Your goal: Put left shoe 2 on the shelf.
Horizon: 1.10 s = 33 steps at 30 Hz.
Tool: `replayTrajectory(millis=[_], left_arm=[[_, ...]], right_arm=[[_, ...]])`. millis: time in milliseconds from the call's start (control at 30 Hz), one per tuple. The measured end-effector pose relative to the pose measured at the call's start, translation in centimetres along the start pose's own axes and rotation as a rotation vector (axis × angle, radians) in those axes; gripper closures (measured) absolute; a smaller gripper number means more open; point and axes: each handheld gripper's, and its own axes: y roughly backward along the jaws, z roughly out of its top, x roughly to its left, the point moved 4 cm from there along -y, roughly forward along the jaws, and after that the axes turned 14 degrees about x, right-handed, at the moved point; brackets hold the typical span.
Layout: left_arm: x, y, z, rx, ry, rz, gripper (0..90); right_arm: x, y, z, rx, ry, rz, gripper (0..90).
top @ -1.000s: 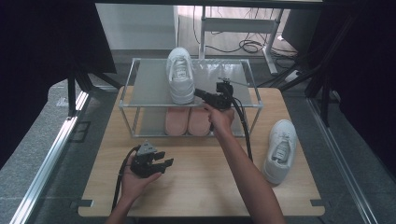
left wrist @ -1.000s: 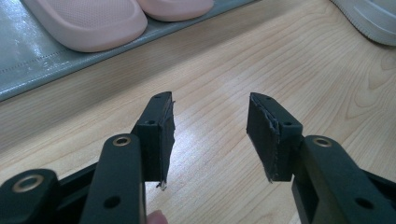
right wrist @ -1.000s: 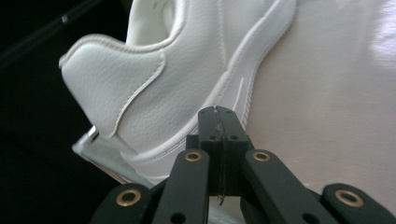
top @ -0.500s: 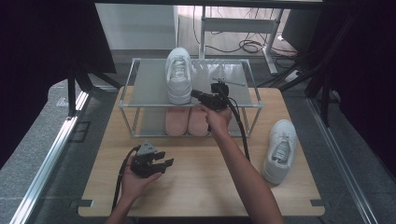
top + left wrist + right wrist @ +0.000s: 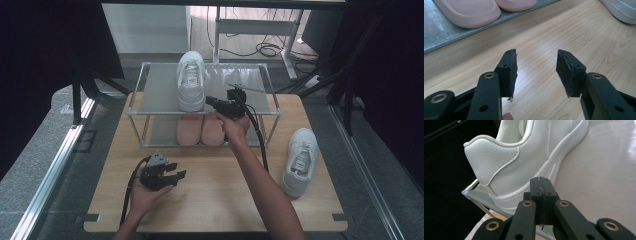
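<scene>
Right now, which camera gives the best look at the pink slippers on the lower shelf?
The high view: it shows both pink slippers side by side on the lower shelf of the rack, under the white shoe. The left gripper view catches just their rounded ends at its top edge. The right gripper view looks at the white shoe's heel instead.

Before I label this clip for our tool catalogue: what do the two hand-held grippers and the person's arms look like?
Both are black. The left hand-held gripper carries a grey three-cornered plate and a black cable. The right hand-held gripper trails a thick black cable. The jaws are flat black bars with brass-ringed holes and worn dark pads. The forearms are bare, no sleeves.
</scene>
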Motion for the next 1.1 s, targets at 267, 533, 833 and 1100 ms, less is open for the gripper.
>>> replayTrajectory(millis=[267,533,833,1100], left_arm=[[0.2,0.1,0.0,0.001,0.004,0.007,51.8],[0.1,0.0,0.0,0.003,0.005,0.008,51.7],[0.1,0.0,-0.1,0.003,0.007,0.006,51.7],[0.1,0.0,-0.1,0.002,0.011,0.007,51.7]], right_arm=[[-0.5,2.5,-1.2,-0.024,0.054,-0.037,90.0],[-0.4,5.0,-3.0,-0.031,0.11,-0.027,90.0],[-0.8,6.7,-6.4,-0.038,0.115,0.001,88.9],[-2.0,8.2,-9.3,-0.032,0.119,-0.028,89.5]])
